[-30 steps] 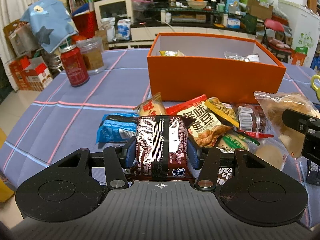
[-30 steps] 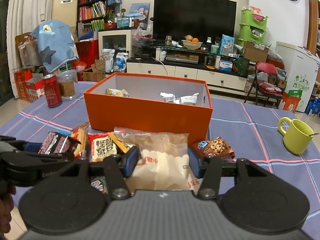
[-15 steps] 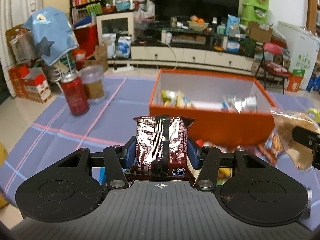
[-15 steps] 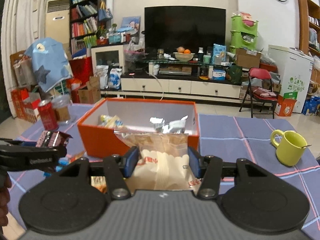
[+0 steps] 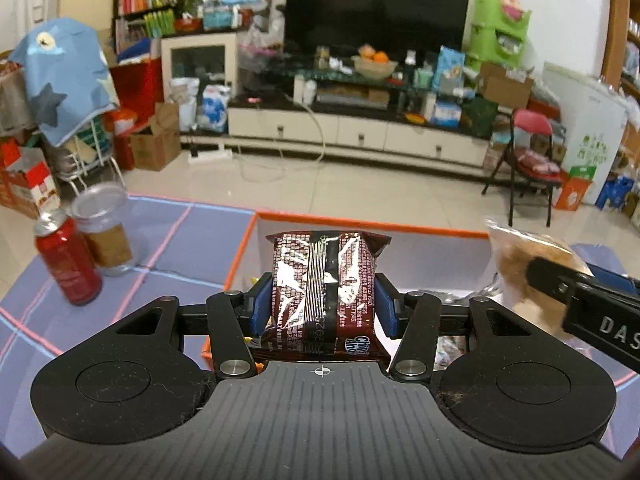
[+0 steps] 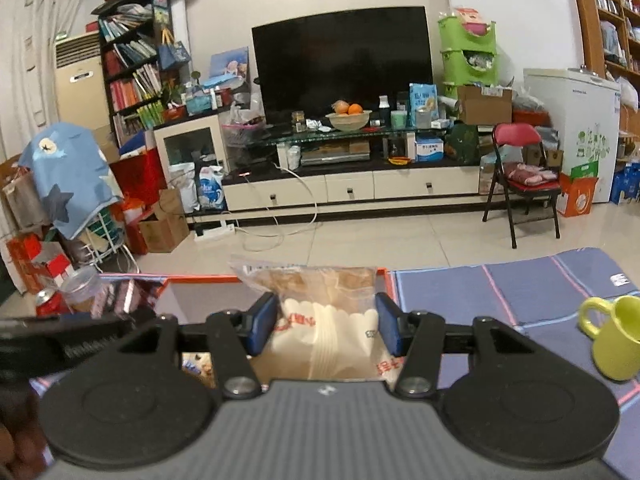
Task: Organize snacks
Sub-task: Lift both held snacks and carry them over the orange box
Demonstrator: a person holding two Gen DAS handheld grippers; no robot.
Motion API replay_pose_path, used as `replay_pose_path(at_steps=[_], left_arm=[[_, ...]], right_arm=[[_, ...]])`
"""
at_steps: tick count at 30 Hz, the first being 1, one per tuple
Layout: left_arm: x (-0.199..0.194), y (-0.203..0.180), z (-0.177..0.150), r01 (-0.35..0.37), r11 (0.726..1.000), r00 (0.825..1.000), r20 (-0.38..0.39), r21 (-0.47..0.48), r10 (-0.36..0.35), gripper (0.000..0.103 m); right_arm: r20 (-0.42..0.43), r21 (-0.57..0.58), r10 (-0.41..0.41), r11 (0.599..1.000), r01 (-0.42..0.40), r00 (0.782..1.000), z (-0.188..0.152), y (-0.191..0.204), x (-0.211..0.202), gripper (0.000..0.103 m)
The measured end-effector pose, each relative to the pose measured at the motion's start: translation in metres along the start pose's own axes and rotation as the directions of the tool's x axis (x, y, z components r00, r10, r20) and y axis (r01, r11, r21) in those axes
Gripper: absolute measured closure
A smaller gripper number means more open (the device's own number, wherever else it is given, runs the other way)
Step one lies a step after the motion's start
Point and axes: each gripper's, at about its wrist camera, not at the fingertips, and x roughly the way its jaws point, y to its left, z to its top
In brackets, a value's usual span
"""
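Observation:
My left gripper [image 5: 323,306] is shut on a dark brown cookie packet [image 5: 324,292], held upright above the orange box [image 5: 420,231]. My right gripper [image 6: 326,326] is shut on a clear bag of pastry with a white label [image 6: 326,312], also over the box's open top [image 6: 200,279]. In the left wrist view the right gripper and its pastry bag [image 5: 524,256] show at the right edge. In the right wrist view the left gripper with the brown packet [image 6: 120,298] shows blurred at the left. Most of the box's inside is hidden behind the packets.
A red can [image 5: 66,258] and a lidded glass jar [image 5: 104,228] stand on the blue cloth [image 5: 180,240] left of the box. A yellow-green mug [image 6: 614,338] sits on the cloth at the right. Beyond the table lies a tiled floor and a cluttered TV cabinet.
Both grippers rose and moved forward from the snack pile to above the orange box, each keeping its packet. The loose snacks on the cloth dropped out of view.

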Motion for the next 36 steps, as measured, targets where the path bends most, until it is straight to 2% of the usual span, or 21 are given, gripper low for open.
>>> replay_pose_path(at_steps=[4, 8, 18, 22, 36], left_arm=[[0.03, -0.004, -0.003, -0.035, 0.999, 0.999, -0.04, 0.023, 0.035, 0.068], [0.044, -0.008, -0.007, -0.064, 0.997, 0.997, -0.043, 0.047, 0.066, 0.068], [0.052, -0.013, -0.017, -0.092, 0.992, 0.994, -0.046, 0.091, 0.096, 0.068], [0.057, -0.009, -0.019, -0.078, 0.994, 0.994, -0.071, 0.072, 0.083, 0.068], [0.056, -0.003, -0.018, -0.076, 0.996, 0.994, -0.073, 0.052, 0.08, 0.068]], right_arm=[[-0.033, -0.014, -0.014, 1.0, 0.013, 0.999, -0.005, 0.009, 0.032, 0.049], [-0.031, -0.036, -0.033, 0.999, 0.032, 0.999, -0.006, 0.019, 0.046, 0.049], [-0.046, -0.111, -0.073, 0.992, 0.067, 0.996, -0.015, 0.033, 0.047, 0.049], [-0.07, -0.116, -0.088, 0.99, 0.079, 0.994, -0.017, 0.036, 0.047, 0.049], [-0.104, -0.116, -0.08, 0.991, 0.068, 0.991, -0.022, 0.042, 0.054, 0.049]])
